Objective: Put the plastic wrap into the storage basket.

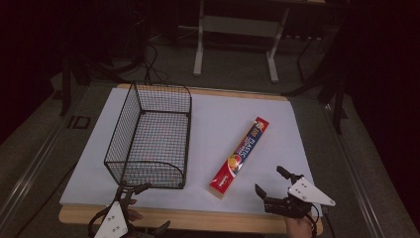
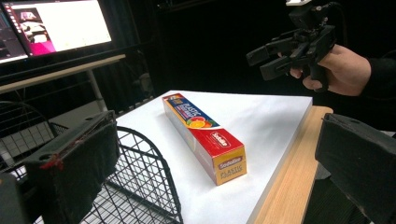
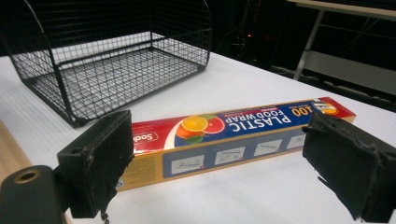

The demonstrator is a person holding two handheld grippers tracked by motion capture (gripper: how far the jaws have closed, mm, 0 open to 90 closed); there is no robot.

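A long, slim box of plastic food wrap (image 1: 240,155) is seen lying flat on the white sheet (image 1: 233,116) that covers the wooden desk (image 1: 188,220), a little right of centre in the high view and running diagonally from lower left to upper right. Its top face is printed red at the near end and blue at the far end, with a picture of cut citrus fruit between them and the words "PLASTIC FOOD WRAP" in yellow. Its long side is yellow-orange with small instruction drawings, as shown in the right gripper view (image 3: 219,140). In the left gripper view the box (image 2: 205,135) is shown end-on, the square end panel red and yellow with a brand label.

A black wire basket (image 1: 151,136) stands to the left of the box, apart from it, with nothing in it.

The right gripper (image 1: 270,184) is held at the lower right of the high view, near the box's near end but not touching it; its fingers (image 3: 100,158) are spread wide, and the box is framed between them farther off. The left gripper (image 1: 134,189) is seen at the bottom left, just before the basket's near wall, its fingers (image 2: 79,161) wide apart with nothing held.
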